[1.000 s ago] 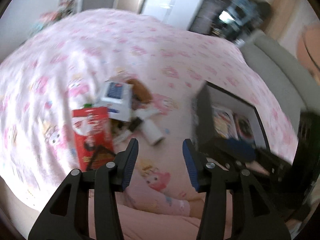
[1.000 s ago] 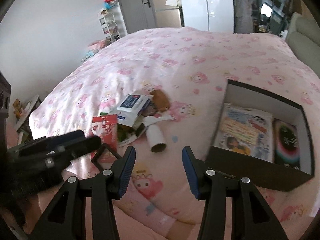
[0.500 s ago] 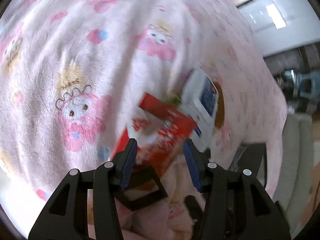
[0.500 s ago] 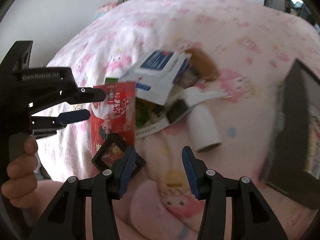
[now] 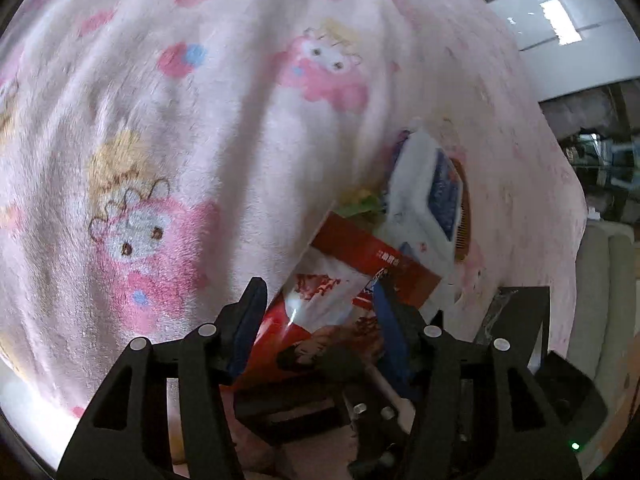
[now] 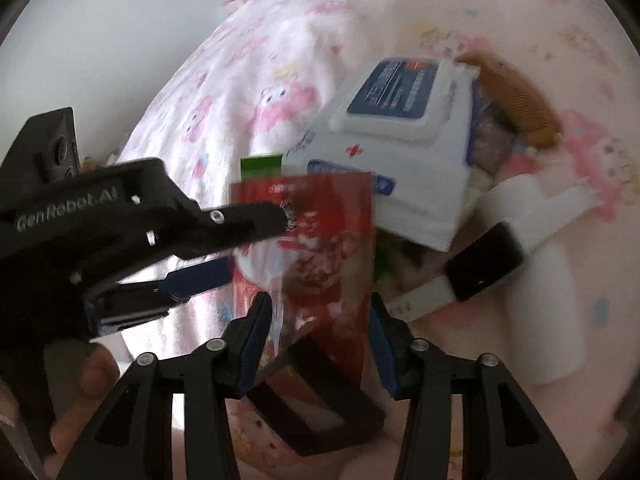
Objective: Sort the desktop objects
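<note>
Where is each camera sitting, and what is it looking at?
Left wrist: on the left hand-held gripper, facing down its open fingers at the shiny red snack packet on the pink cartoon blanket; its own black fingers show.
Right wrist: on the right hand-held gripper, facing the same red packet and the white wet-wipes pack; its fingers, the left hand-held gripper and a hand show.
Shared: red packet, wipes pack, brown comb, blanket.
</note>
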A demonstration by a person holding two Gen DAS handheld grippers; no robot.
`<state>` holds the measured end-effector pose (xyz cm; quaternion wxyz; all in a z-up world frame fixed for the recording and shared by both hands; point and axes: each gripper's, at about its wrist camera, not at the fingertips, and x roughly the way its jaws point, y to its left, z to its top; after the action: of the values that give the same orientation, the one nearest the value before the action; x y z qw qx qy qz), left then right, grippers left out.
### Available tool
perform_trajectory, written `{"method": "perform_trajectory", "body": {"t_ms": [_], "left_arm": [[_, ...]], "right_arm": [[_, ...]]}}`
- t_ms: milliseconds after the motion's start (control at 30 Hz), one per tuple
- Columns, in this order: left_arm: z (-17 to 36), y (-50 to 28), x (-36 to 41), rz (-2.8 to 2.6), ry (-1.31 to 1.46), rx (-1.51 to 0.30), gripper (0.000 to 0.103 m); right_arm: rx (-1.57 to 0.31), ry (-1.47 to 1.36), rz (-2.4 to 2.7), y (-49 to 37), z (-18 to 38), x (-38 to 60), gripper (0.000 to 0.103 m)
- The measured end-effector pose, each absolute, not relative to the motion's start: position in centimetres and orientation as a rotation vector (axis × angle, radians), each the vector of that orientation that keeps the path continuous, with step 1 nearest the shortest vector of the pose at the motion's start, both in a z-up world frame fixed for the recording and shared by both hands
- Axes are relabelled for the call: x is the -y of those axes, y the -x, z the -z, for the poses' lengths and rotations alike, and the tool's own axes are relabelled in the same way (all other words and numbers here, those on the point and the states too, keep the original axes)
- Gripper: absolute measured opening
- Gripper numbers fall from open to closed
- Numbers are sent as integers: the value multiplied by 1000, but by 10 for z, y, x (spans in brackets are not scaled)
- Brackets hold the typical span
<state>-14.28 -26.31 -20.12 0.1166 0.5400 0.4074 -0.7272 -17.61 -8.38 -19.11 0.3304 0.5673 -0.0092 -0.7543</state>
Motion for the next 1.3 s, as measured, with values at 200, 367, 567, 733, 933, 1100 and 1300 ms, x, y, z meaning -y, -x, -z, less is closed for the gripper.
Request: {"method": "perform_trajectory", "body": {"t_ms": [200, 367, 567, 733, 933, 1100, 1300], "left_arm": [[158, 145, 206, 2463, -1536, -888, 42], [137, 145, 141, 2735, -1604, -823, 41], [139, 141, 63, 2855, -1814, -845, 39], [136, 137, 24, 2977, -1837, -883, 29], [152, 135, -6, 2949, -1933, -940, 17], [159, 128, -12, 2966, -1936, -908, 18], [169, 125, -4, 2925, -1913, -880, 22]], "right_arm": [[67, -1353, 2049, 165, 154, 63, 26], [75, -1241, 2182, 147, 114, 1, 25], [90, -1263, 2270, 114, 102, -80, 25], [131, -1266, 2295, 88, 97, -130, 24], [195, -1272, 2264, 98, 117, -147, 9], [292, -1286, 2254, 98, 129, -169, 5], [281, -1295, 2241, 101, 137, -179, 2]]}}
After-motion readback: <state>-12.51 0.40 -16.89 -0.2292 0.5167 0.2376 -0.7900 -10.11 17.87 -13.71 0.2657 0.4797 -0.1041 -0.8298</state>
